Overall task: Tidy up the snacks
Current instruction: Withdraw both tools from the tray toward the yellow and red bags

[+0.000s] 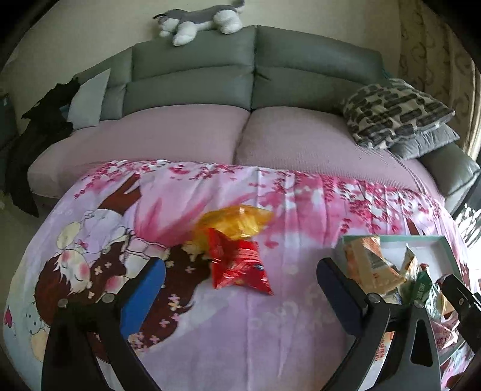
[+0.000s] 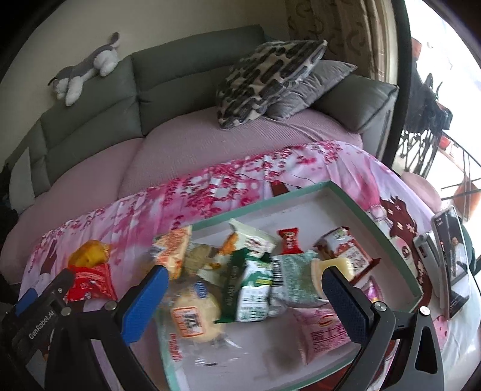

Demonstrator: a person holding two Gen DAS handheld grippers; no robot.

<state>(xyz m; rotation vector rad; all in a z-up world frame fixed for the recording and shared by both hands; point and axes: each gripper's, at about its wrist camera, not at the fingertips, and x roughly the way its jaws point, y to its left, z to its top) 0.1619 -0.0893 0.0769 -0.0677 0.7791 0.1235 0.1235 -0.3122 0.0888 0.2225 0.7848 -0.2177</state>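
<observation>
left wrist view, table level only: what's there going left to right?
Red snack bag, with the yellow snack bag just behind it → orange packet leaning at the tray's left edge → green-rimmed tray.

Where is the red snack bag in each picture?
Left wrist view: the red snack bag lies mid-picture on the pink cloth, under the yellow bag.
Right wrist view: the bag is at the lower left, outside the tray.
Shared landmark: the plush dog on the sofa back.
</observation>
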